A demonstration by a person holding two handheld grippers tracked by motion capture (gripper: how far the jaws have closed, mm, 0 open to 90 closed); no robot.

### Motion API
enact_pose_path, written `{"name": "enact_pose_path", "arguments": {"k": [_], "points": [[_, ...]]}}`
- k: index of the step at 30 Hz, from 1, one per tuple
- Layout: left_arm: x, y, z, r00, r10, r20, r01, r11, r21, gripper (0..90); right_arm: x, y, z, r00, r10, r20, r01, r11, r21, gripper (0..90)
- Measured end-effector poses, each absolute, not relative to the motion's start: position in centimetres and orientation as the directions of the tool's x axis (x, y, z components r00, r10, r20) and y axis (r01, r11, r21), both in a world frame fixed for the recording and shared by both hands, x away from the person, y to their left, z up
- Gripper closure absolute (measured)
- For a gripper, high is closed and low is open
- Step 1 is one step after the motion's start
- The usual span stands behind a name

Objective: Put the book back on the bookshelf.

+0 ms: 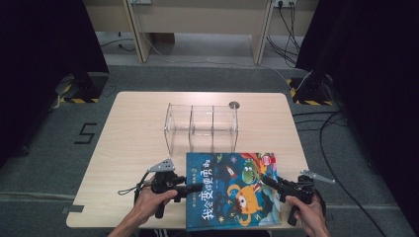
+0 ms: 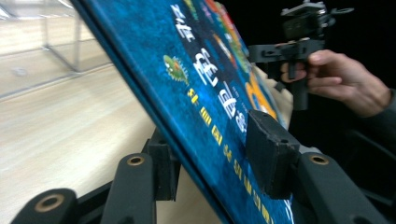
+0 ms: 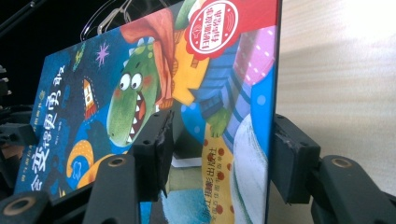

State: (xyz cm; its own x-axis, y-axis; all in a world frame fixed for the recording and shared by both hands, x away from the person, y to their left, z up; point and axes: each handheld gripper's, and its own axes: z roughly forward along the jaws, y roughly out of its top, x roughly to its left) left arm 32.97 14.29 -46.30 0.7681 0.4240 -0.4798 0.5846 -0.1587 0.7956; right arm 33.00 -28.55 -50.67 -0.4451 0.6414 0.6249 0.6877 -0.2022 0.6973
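A grey floor with cables and dark curtains surrounds a pale wooden counter (image 1: 128, 143). At its middle stands a clear acrylic box (image 1: 201, 127) split into compartments, with a small round metal disc (image 1: 234, 104) just behind it.

The book (image 1: 230, 190) lies at the near edge of the counter, just in front of the box. Its cover is deep blue, with a green toothy dinosaur, an orange creature, white and yellow Chinese lettering down the left side and a round red badge at the top right corner.

The left gripper (image 1: 195, 187) has its fingers (image 2: 273, 154) clamped on the book's left edge, one pad on the cover and one beneath. The right gripper (image 1: 267, 181) reaches the book's right edge; its fingers (image 3: 294, 156) stand half open on either side of that edge, the right pad a little clear of it, so they do not grip.

The high view gives the whole layout: counter, box, both hands and the full cover. The left gripper view shows that the book's left edge is lifted and tilted off the counter, and catches the other hand (image 2: 348, 86) with its gripper farther off. The right gripper view shows the dinosaur (image 3: 135, 100) and the badge (image 3: 214, 25) close up, and the gap beside the right pad.
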Motion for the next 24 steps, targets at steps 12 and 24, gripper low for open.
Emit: {"name": "enact_pose_path", "arguments": {"k": [12,24], "points": [[33.3,13.6,-45.5,0.697,0.460,-0.550,0.664,-0.128,0.736,60.8,32.9,-27.9,-50.9,-0.442,0.706,0.554,0.707,-0.106,0.699,41.5],[33.5,12.6,-43.6,0.717,0.475,-0.511,0.639,-0.154,0.754,61.0,28.7,-25.1,-47.8,-0.546,0.811,0.211,0.500,0.114,0.858,29.9]]}}
